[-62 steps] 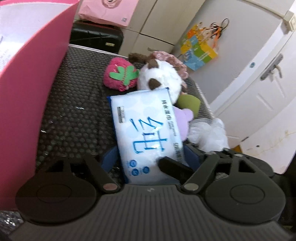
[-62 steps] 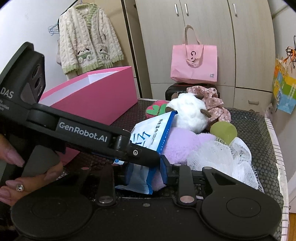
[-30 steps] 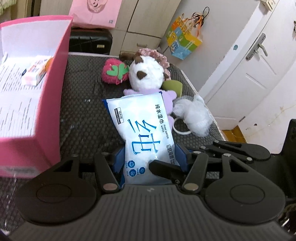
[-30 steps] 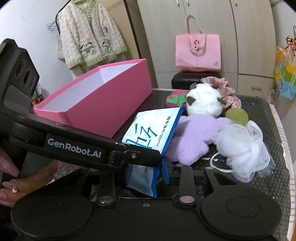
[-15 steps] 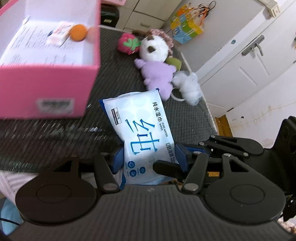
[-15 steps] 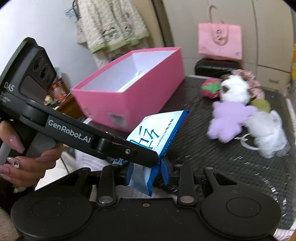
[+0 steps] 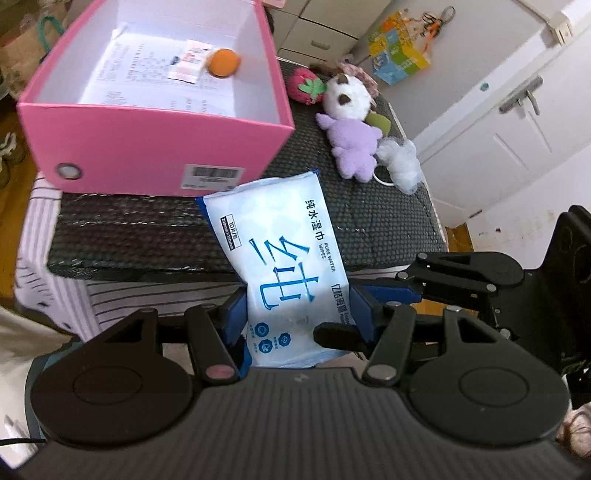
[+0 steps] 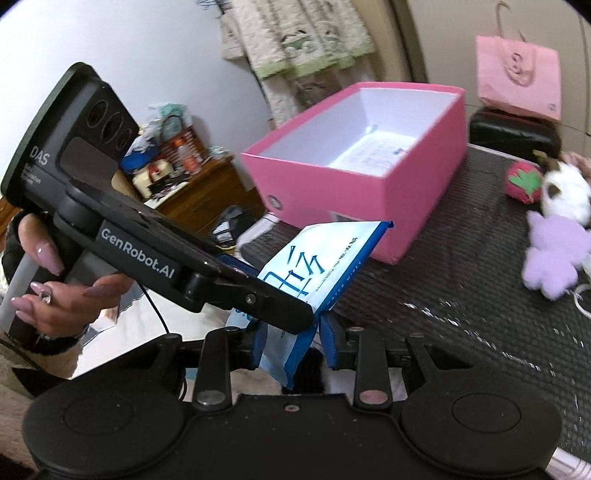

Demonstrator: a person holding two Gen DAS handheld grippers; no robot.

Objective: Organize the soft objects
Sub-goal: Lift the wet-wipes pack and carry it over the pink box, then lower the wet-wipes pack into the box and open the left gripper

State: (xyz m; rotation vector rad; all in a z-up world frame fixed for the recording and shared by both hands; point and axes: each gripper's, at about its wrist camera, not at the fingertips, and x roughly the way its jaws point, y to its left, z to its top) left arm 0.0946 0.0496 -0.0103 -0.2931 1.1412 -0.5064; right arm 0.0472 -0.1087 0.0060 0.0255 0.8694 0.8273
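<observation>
wipes pack (image 7: 284,273) pinched by both grippers' fingers; pink box (image 7: 155,147) beside

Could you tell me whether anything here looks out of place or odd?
The wet wipes pack is pinched at one end by both the left gripper and right gripper at once. In the pink box, nothing looks spilled.

A home bedroom: wardrobe doors (image 7: 325,22), hanging knitted cardigan (image 8: 295,44), cluttered wooden dresser (image 8: 192,173)

I see a glossy plastic wipes pack (image 7: 280,266) and a smooth pink cardboard box (image 7: 155,147). The mat (image 7: 388,221) looks rough, the purple toy (image 7: 351,144) fuzzy
</observation>
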